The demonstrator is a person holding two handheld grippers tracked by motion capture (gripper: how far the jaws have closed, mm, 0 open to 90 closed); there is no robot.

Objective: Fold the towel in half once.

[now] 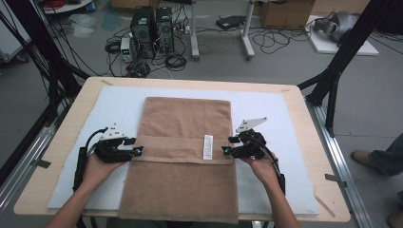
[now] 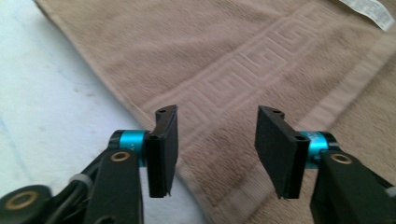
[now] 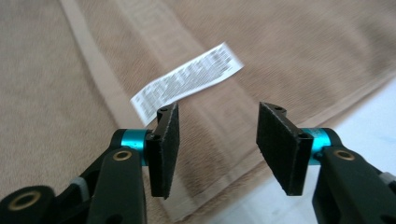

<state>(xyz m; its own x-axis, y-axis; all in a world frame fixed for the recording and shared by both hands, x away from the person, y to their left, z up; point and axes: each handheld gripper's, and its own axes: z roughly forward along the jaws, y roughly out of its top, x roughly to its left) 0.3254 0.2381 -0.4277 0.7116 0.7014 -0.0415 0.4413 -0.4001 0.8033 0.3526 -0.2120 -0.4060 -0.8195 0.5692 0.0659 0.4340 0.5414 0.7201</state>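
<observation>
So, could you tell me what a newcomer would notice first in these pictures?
A brown towel lies mid-table on a pale blue mat, its near part folded over. The left gripper and right gripper flank the fold's ends, jaws open, and a white care label lies by the right one.

towel (image 1: pixel 180 156): tan, Greek-key band | label (image 1: pixel 207 147): white, black print | mat (image 1: pixel 114 107): pale blue | fingers (image 2: pixel 163 149): black

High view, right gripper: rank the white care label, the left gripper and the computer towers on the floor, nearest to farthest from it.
Measured from the right gripper:
1. White care label, just beside it on the towel's folded band.
2. Left gripper, at the towel's opposite edge.
3. Computer towers, on the floor beyond the table's far edge.
</observation>
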